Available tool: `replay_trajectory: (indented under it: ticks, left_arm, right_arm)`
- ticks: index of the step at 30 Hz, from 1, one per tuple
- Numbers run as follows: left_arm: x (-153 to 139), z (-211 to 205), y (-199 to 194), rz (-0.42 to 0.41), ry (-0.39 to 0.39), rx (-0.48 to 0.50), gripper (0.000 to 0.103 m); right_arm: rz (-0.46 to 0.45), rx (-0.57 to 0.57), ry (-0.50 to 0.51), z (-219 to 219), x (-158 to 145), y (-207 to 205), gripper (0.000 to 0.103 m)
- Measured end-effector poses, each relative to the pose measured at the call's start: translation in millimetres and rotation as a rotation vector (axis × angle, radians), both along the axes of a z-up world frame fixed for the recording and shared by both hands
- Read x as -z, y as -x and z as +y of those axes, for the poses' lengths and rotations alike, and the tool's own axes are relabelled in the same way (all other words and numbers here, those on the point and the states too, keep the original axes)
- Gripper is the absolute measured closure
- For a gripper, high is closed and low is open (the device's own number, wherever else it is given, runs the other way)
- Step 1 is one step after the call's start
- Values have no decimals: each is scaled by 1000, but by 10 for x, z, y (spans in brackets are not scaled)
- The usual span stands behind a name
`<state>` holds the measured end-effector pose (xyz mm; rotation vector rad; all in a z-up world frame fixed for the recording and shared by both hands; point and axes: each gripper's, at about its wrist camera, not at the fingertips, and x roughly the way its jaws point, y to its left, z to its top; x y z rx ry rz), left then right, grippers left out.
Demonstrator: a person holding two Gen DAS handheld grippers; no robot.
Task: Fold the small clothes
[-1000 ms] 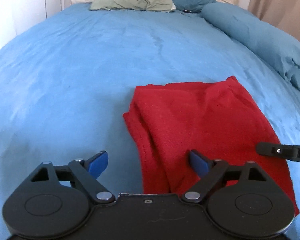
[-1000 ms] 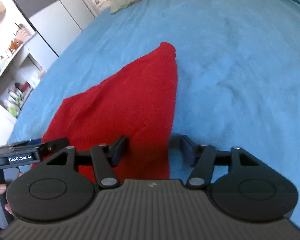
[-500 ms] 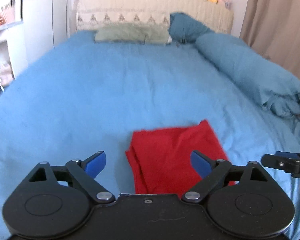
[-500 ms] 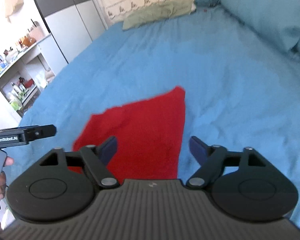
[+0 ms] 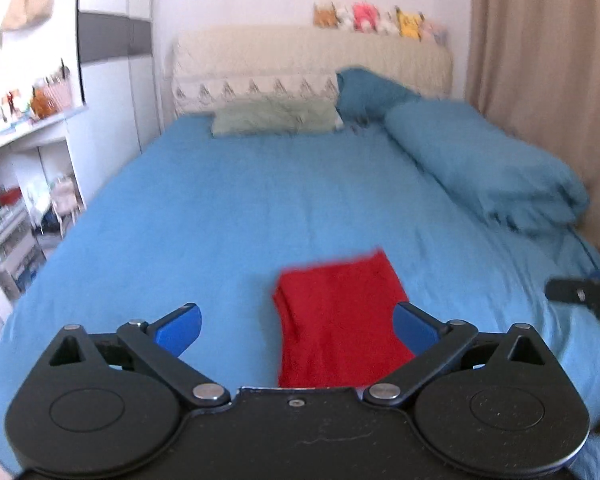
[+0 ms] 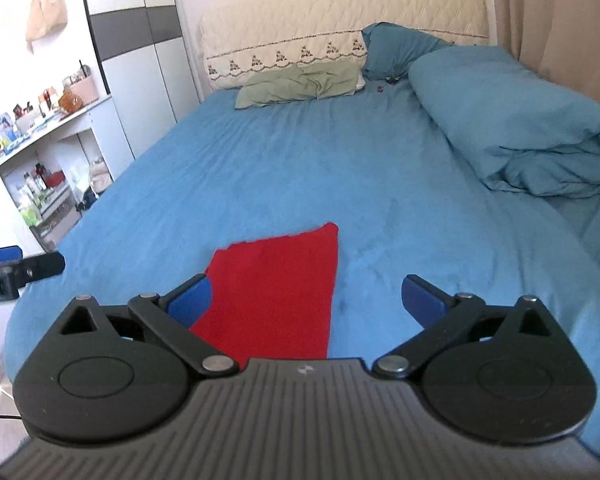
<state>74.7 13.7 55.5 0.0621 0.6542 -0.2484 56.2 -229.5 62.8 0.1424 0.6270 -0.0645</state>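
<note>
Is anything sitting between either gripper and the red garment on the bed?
Nothing visible. The red garment lies alone on the blue bedsheet, with only bare sheet showing ahead of the left gripper, whose jaws are opening, and the open right gripper.

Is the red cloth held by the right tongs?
No, the red cloth lies flat on the blue bed, and the right tongs stand open above it.

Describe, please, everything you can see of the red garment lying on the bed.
The red garment is a small piece of plain, soft-looking cloth, folded into a flat, roughly rectangular stack. Layered fold edges show along its left side in the left wrist view. It lies flat on the blue bedsheet near the foot of the bed, its far right corner slightly peaked. Only the sheet touches it; neither gripper does.
</note>
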Motion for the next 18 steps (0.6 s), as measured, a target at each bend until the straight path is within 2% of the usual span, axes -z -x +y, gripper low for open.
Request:
replay_trajectory:
  ticks: [3,7,10,15,18]
  left_arm:
    - [97,21,244,26,11,-6,0]
    - [207,40,468,29,-21,-66,0]
    - [267,69,625,11,-48,-98,0]
    - [312,-6,761,-49,-108,-71,0]
    - [319,-35,780,-62,-117,-66,0]
  right_arm:
    - [58,17,29,124,-23,262,0]
    - [81,19,62,283,52,495,0]
    - [90,46,91,355,124,647,0]
    - [122,73,125,450,299,821,0]
    - [147,77,135,471,391,858,0]
